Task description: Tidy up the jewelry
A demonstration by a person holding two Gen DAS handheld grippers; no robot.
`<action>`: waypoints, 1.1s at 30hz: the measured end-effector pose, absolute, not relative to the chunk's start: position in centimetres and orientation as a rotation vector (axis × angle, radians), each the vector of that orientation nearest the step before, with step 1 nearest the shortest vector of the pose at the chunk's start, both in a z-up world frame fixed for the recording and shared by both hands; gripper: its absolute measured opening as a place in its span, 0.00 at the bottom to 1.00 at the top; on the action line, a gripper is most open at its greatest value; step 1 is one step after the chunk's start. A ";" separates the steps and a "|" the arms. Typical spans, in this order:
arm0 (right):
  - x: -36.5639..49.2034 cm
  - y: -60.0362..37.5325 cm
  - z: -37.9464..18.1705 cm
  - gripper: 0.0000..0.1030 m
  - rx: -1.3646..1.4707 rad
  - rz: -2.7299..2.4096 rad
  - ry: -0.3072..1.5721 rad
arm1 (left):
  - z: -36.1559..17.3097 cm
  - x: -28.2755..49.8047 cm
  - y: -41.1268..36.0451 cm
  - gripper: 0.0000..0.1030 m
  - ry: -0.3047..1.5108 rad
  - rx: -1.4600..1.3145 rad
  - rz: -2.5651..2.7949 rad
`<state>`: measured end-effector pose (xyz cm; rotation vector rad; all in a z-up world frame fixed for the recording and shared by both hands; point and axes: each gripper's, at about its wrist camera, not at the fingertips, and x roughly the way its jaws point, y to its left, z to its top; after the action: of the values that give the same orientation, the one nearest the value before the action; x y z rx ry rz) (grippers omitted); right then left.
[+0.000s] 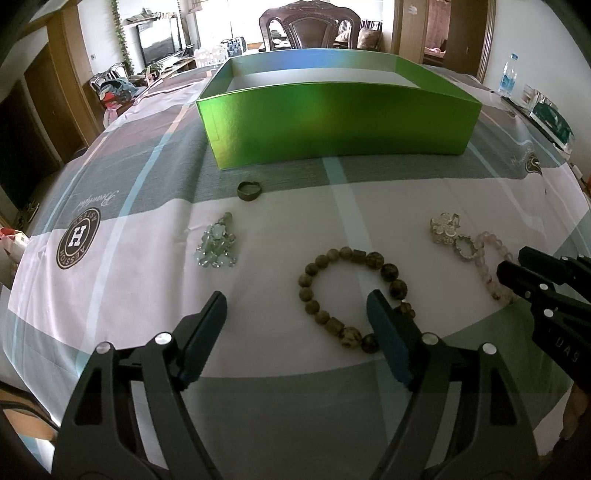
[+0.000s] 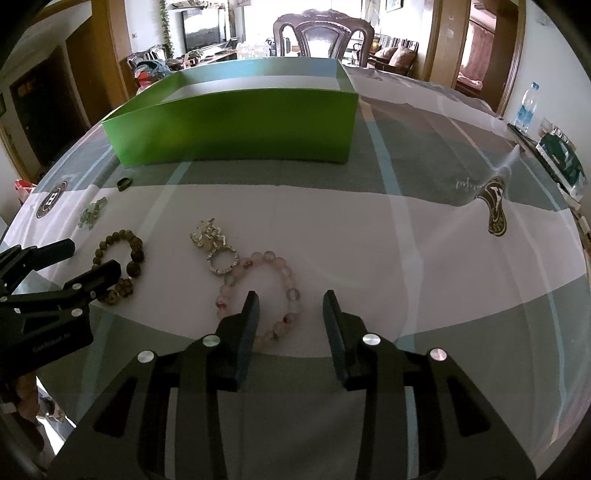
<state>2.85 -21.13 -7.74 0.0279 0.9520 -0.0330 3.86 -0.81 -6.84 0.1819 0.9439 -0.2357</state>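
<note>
An open green box (image 1: 332,122) stands on the table; it also shows in the right wrist view (image 2: 236,125). In front of it lie a dark ring (image 1: 249,189), a pale green crystal piece (image 1: 216,245), a brown bead bracelet (image 1: 351,295), a silver flower ornament (image 1: 445,227), a silver ring (image 1: 466,248) and a pink bead bracelet (image 2: 258,295). My left gripper (image 1: 297,310) is open and empty, its right finger over the brown bracelet's near edge. My right gripper (image 2: 290,310) is open and empty, straddling the pink bracelet's near right part.
The checked tablecloth (image 1: 110,206) covers the table (image 2: 443,258). A carved wooden chair (image 1: 310,29) stands behind the box. A water bottle (image 1: 509,75) and a green packet (image 1: 554,122) sit at the far right edge.
</note>
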 end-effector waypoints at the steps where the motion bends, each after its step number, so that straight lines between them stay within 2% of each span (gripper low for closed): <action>1: 2.8 -21.2 -7.7 0.35 0.028 -0.033 0.951 | -6.8 3.9 -0.8 0.75 0.944 0.181 -0.236; 33: 2.8 -21.0 -7.8 0.35 0.025 -0.038 0.932 | -6.8 3.7 -1.4 0.77 0.942 0.171 -0.236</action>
<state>2.76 -20.96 -7.75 0.0250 0.9321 -0.0381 3.73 -1.37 -6.76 0.1711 0.9421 -0.2358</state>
